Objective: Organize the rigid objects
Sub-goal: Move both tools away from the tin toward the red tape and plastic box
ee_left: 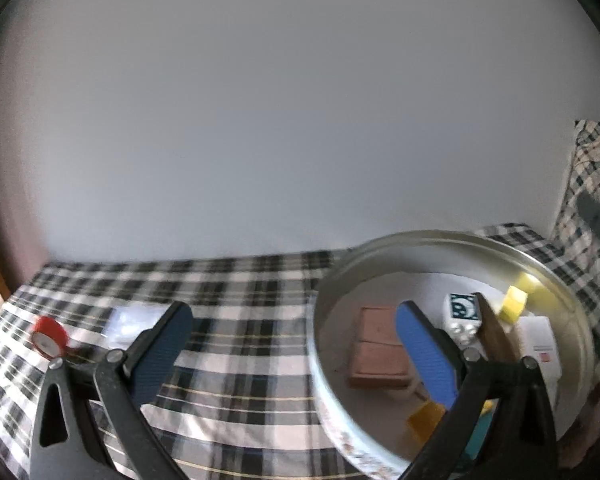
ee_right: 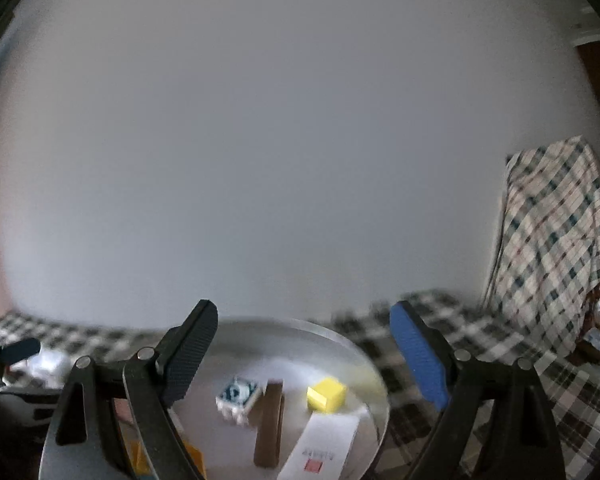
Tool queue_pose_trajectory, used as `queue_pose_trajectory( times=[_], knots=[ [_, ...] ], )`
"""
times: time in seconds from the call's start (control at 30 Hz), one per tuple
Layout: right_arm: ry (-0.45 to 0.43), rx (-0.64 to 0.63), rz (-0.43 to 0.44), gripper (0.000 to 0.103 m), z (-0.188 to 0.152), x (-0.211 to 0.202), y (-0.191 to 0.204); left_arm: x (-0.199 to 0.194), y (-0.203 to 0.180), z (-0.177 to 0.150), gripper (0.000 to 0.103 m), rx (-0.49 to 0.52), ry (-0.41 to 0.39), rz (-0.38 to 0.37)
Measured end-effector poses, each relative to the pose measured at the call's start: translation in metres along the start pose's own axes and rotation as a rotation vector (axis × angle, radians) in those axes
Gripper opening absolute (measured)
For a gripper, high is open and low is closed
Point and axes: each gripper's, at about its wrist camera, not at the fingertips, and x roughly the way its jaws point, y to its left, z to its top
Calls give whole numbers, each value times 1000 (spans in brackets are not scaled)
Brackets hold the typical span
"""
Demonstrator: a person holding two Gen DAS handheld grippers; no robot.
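Both grippers are hovering over the plaid-covered table point(ee_left: 236, 344) with nothing between their fingers: the left gripper point(ee_left: 296, 316) is standing with its jaws spread wide, its right finger overlapping the round metal tin point(ee_left: 320, 360) in the view, and the right gripper point(ee_right: 304, 316) is likewise gaping and empty, pointing roughly level across the tin point(ee_right: 364, 360). The tin is sitting on the cloth toward the right of the left wrist view and is already holding most of the rigid pieces: a reddish-brown flat block point(ee_left: 380, 348), a small white cube with a dark blue printed top point(ee_left: 464, 312), a brown wooden slab standing on edge point(ee_right: 270, 424), a yellow cube point(ee_right: 326, 394) near the far wall, a white card box with a red mark point(ee_right: 324, 448), and an orange piece point(ee_left: 426, 420) near the front wall. Judging from this, the sorting is looking well advanced. Still lying outside, well apart from the tin on the left of the cloth, are a red roll of tape point(ee_left: 48, 336) and a pale flat packet point(ee_left: 132, 320) (too blurred to identify). Those appear to be what is left; the left gripper is the nearer one for collecting them. A second plaid cloth point(ee_right: 556, 232) is draping something at far right, contents hidden.
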Motion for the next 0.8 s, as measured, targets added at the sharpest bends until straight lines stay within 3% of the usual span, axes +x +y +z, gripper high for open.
queue_pose_trajectory(
  times=[0.07,0.17,0.33,0.8],
  knots=[
    [-59,25,-18,95,0,-6,-4,-2,5,-2,102,4,-18,16],
    [-85,51,-68,96,-4,-7,-6,-5,12,-7,102,5,-44,34],
    [-77,45,-106,96,-7,-5,-3,-6,19,-15,102,24,-50,57],
    [-119,61,-172,96,-12,-42,8,-17,45,-23,102,-9,-54,9]
  ],
)
